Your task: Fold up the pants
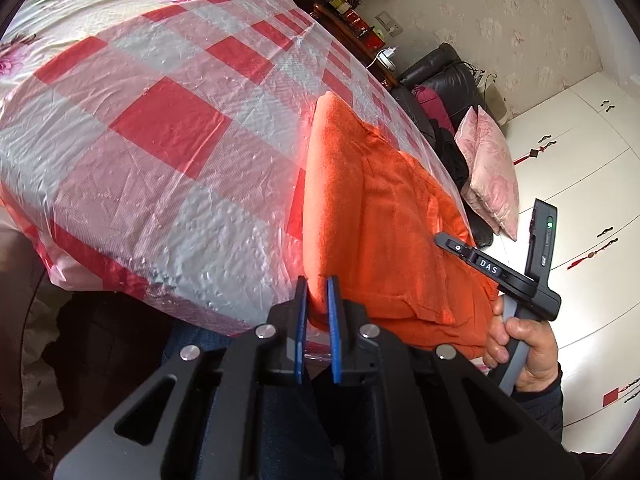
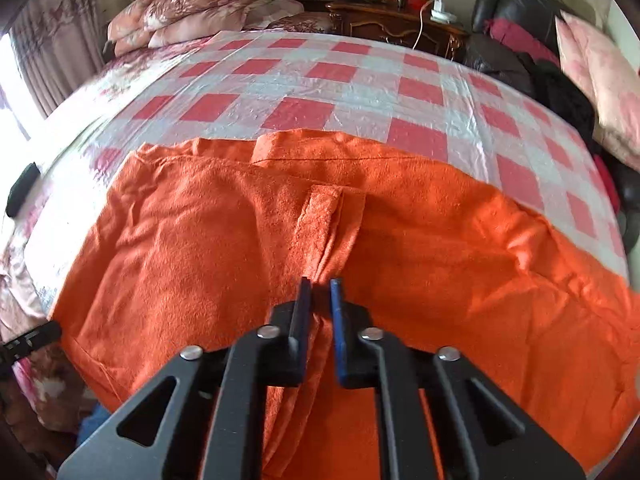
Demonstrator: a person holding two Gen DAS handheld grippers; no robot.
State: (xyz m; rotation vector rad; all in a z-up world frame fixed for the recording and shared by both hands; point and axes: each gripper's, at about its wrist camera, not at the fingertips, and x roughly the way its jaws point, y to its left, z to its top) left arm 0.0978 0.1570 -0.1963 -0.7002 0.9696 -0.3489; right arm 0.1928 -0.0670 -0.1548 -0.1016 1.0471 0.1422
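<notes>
The left tool (image 1: 318, 292) is clenched on an edge of the orange pants (image 1: 384, 216), and the right tool (image 2: 320, 292) pinches a bunched ridge of the pants (image 2: 240, 240) near their middle. Both grips likely serve to carry one fold over. The pants lie spread on the checked plastic sheet (image 2: 320, 92) covering the bed, at its near edge.
</notes>
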